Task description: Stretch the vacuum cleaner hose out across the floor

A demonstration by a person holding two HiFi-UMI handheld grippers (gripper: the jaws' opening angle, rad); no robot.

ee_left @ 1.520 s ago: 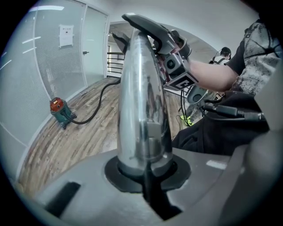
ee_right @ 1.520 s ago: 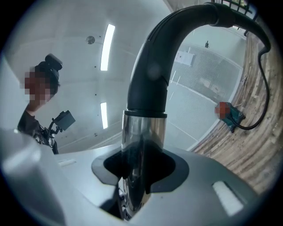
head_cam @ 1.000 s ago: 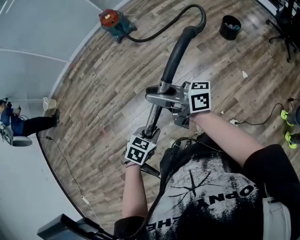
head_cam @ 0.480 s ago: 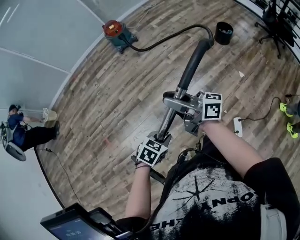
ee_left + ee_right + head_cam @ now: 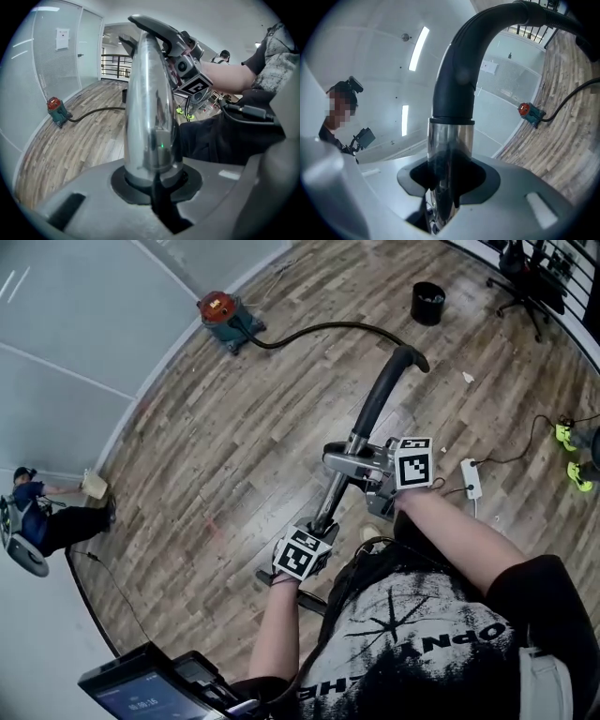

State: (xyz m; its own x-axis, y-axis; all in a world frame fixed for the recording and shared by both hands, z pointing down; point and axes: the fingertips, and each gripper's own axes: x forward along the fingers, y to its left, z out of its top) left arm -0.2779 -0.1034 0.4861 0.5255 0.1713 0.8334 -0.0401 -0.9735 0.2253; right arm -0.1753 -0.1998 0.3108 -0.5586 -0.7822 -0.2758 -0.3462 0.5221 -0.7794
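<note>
The red and teal vacuum cleaner (image 5: 217, 310) stands by the glass wall at the far left. Its black hose (image 5: 323, 327) runs in a shallow arc over the wood floor to the black curved handle (image 5: 380, 395), which joins a chrome wand (image 5: 330, 498). My right gripper (image 5: 349, 460) is shut on the wand's upper end, just below the black handle (image 5: 457, 79). My left gripper (image 5: 317, 523) is shut on the wand (image 5: 149, 108) lower down. In the right gripper view the vacuum cleaner (image 5: 530, 114) shows small, far off.
A black bin (image 5: 427, 303) and an office chair (image 5: 525, 268) stand at the far right. A white power strip (image 5: 471, 478) with a cable lies right of my right arm. A person sits at the left (image 5: 42, 517). A screen device (image 5: 141, 690) is at bottom left.
Both grippers have carried the wand away from the vacuum cleaner. The hose's tight loop near the handle has drawn out into a longer, flatter arc.
</note>
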